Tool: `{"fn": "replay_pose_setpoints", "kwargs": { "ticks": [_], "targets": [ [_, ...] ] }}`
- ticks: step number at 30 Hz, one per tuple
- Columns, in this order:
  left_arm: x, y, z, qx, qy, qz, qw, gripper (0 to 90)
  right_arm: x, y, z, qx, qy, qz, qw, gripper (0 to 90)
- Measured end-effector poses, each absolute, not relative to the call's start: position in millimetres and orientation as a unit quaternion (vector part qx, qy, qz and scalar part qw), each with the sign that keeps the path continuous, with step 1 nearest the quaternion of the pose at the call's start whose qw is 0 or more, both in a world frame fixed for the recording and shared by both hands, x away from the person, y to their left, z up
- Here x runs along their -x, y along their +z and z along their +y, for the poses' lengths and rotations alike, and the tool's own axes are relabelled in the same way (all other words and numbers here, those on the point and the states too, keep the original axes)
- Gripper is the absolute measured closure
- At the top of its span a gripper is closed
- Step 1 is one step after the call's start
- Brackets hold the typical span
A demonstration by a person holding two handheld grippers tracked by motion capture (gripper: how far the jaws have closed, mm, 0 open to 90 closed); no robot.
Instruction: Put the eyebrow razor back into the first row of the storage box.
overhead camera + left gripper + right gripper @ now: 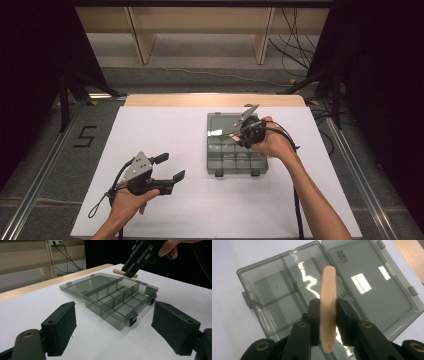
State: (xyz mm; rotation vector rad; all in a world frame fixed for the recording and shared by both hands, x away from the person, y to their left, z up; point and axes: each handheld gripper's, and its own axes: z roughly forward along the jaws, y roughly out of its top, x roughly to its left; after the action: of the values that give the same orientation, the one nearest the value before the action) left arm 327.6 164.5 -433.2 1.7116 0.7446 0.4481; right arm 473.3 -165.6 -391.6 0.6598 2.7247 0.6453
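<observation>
The compartment box (235, 150), a smoky translucent organiser with its lid folded flat on the far side, is lying on the white counter (165, 215) in the high view. The right hand-held gripper (239, 131) is hanging over the box's near-centre cells, pinching a pale peach stick (235, 134). The left hand-held gripper (169, 167) is waiting well to the left of the box, its jaws spread wide with nothing between them.

In the left gripper view, the left hand-held gripper (113, 327) is looking straight ahead at the box (120, 302); its two black pads are standing far apart on either side of the picture. Beyond the box, the right hand-held gripper (131, 271) is coming down from above, and one end of the stick (118, 271) is poking out sideways just above the far rim.

In the right gripper view, the right hand-held gripper (328, 315) is clamping the stick (328, 307) flat between its pads, so that the stick is reaching forward past the jaw tips. Directly below the jaws are the divided cells of the box (272, 280), which look bare; ahead and to the right is the open lid (372, 277).

By my reading, the step in hand is placing the stick into a compartment. The next move probably calls for lining the stick up lengthwise with a long cell, lowering until it clears the dividers, and only then parting the jaws.
</observation>
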Motion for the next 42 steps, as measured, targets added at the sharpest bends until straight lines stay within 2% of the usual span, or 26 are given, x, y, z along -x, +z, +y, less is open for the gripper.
{"fn": "replay_pose_setpoints", "kwargs": {
  "ticks": [23, 42],
  "targets": [
    [-329, -434, 164, -0.728, 0.187, 0.319, 0.577, 18.6, -495, -419, -161, -0.201, 0.189, 0.953, 0.124, 74.3],
    [-328, -434, 163, -0.729, 0.185, 0.324, 0.574, 18.6, -498, -428, -161, -0.2, 0.18, 0.957, 0.105, 74.1]
  ]
}}
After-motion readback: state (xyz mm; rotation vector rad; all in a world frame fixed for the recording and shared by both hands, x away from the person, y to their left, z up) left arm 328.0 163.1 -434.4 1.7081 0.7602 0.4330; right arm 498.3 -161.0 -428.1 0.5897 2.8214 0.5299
